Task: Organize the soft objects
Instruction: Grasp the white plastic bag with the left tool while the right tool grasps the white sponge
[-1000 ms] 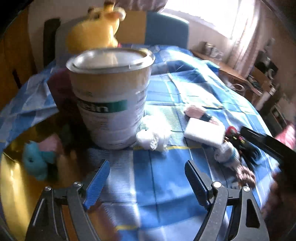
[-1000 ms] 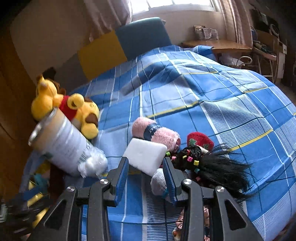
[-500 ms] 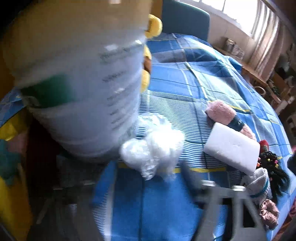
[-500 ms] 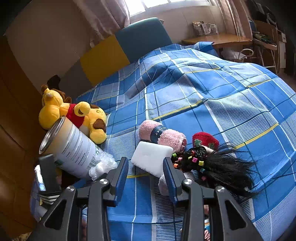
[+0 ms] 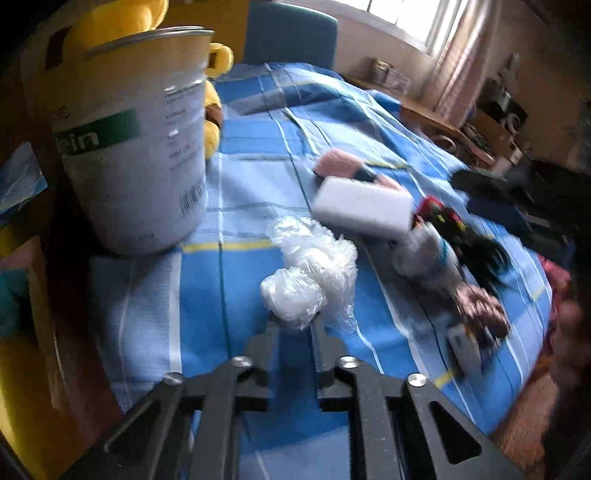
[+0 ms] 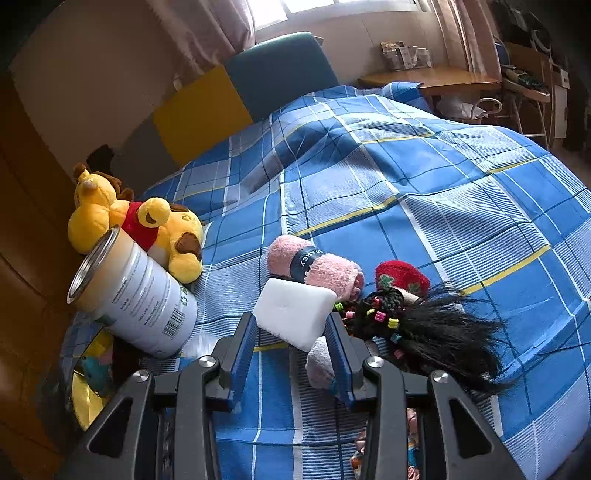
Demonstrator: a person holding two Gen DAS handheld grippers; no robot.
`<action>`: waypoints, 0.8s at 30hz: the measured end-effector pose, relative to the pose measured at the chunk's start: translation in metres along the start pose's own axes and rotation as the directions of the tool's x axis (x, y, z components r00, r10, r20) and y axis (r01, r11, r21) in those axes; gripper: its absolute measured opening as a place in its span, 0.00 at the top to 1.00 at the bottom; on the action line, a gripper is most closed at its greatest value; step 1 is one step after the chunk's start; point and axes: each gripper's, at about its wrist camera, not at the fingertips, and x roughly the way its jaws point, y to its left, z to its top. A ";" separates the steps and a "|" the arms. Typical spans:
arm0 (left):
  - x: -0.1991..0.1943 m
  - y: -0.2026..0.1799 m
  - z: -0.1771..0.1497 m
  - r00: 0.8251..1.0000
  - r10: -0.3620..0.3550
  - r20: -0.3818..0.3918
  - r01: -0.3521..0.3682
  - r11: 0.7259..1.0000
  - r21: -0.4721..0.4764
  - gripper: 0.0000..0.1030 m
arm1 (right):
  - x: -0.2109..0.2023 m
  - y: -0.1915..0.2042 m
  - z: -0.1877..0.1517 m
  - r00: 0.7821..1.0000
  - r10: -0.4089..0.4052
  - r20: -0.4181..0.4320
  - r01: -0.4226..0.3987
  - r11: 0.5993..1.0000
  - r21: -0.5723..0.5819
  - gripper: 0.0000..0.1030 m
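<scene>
Plaid bed (image 6: 424, 206), toys, tin (image 6: 144, 302), perhaps wig (image 6: 436, 332).

My left wrist camera looks steeply down over my left claw (image 5: 293, 325), close above the bed (image 5: 258, 177). My right wrist camera, over my right claw (image 6: 290, 332), tilts down from farther back, facing the far headboard (image 6: 236, 99). Both views share the tin can (image 5: 136, 147) at left, the white sponge (image 5: 364, 206) and the pink towel roll (image 6: 314, 264).

Home bedroom: plaid-covered bed (image 6: 406, 206), headboard (image 6: 236, 99), curtained window (image 6: 280, 7).
</scene>
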 end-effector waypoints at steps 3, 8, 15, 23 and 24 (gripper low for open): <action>-0.010 -0.006 -0.006 0.999 0.033 0.014 -0.034 0.999 0.038 0.42 | -0.001 0.000 0.000 1.000 -0.011 0.005 0.011 1.000 -0.005 0.63; -0.016 -0.018 -0.006 0.996 0.072 0.043 -0.078 0.983 0.166 0.32 | -0.005 -0.006 0.002 1.000 -0.006 0.017 0.006 1.000 0.025 0.63; 0.022 -0.027 0.011 0.992 0.120 0.026 -0.122 0.943 0.310 0.25 | -0.008 -0.019 0.005 1.000 0.003 0.030 -0.006 0.996 0.087 0.63; 0.034 -0.004 0.006 0.998 0.043 -0.039 -0.035 0.982 0.183 0.68 | 0.000 -0.022 0.003 1.000 -0.009 0.001 0.008 0.996 0.086 0.63; 0.027 -0.001 0.001 0.999 0.037 -0.035 -0.030 0.985 0.168 0.68 | 0.000 -0.021 0.002 1.000 -0.007 -0.004 0.007 0.997 0.082 0.63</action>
